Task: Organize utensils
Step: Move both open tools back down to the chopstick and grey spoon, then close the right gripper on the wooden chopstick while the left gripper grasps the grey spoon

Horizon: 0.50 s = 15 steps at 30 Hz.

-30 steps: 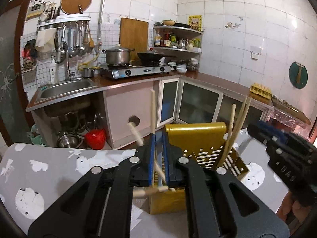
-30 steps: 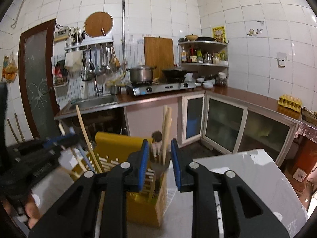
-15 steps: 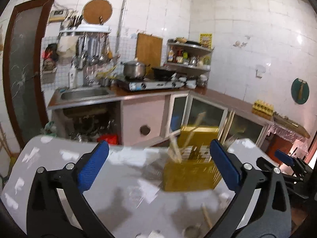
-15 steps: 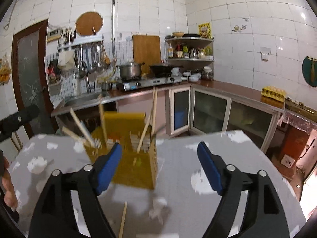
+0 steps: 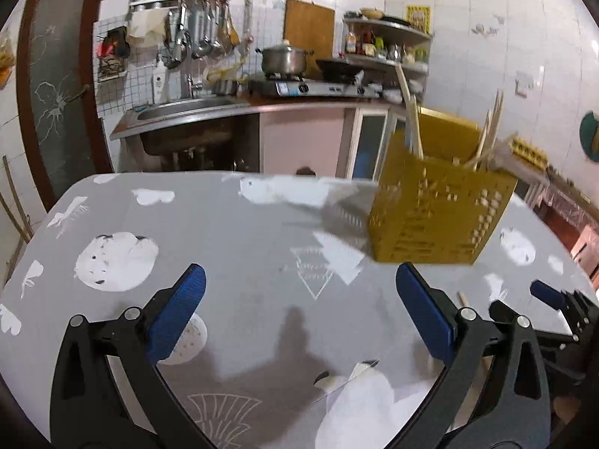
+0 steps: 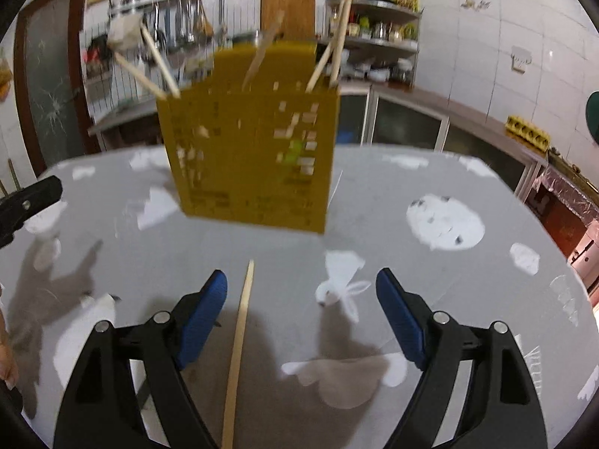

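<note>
Both my grippers, left (image 5: 299,318) and right (image 6: 301,318), gape wide, holding nothing. Most chopsticks stand in the yellow holder (image 6: 251,157) (mid-table); one chopstick (image 6: 239,336) lies loose between my right fingers, unsorted.

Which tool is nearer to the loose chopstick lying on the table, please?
Right. The right tool hangs open right over the chopstick, which lies between its fingers. The left tool, also open, sits off to the chopstick's left.
</note>
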Available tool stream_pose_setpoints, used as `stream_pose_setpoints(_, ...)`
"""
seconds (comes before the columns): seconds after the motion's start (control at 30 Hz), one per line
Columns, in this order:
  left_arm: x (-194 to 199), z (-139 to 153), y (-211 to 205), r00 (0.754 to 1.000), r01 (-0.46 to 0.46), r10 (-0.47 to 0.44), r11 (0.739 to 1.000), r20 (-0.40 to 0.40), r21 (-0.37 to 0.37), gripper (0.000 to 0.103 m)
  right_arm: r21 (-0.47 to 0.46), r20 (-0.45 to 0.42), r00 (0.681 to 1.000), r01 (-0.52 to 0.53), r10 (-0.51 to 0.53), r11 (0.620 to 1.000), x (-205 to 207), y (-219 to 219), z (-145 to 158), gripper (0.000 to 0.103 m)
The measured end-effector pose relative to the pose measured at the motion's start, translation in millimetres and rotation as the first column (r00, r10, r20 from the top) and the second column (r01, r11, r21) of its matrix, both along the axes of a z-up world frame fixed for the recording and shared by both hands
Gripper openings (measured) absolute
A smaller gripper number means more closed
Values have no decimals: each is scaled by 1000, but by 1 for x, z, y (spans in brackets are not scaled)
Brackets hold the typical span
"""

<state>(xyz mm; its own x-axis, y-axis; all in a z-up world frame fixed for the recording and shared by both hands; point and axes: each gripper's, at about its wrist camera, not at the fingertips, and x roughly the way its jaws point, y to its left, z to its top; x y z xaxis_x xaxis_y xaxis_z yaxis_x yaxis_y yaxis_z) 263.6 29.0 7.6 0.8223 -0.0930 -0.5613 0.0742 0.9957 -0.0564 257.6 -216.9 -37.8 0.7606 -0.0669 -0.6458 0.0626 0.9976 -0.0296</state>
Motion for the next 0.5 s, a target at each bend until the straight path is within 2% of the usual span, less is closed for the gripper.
stream_pose_setpoints(0.1,3,-6,-1,1000,-3,3,1000,-10,-2,98,10,-38,999,4,-4,1000,10,-1,-6,77)
stream_pose_setpoints(0.2,9,-18,-2,998,-3,3,1000,-60,-9,98,8,-75,997,-4,4,1000,19,4,-10,65)
stream_pose_setpoints(0.27,12,-24,-5,996,3,-3,1000,-86,2,98,-2,-110,994,-19,18,1000,25,10,-16,52)
stream_pose_setpoints(0.4,11,-27,-8,995,14,-13,1000,-94,7,98,-6,-142,989,-54,53,999,27,22,-22,35)
stream_pose_setpoints(0.47,9,-27,-10,994,26,-27,1000,-103,-7,98,0,-148,987,-64,64,998,27,23,-21,14)
stream_pose_setpoints(0.5,9,-27,-11,994,29,-30,1000,-106,-10,98,10,-150,986,-68,68,998,27,22,-21,11)
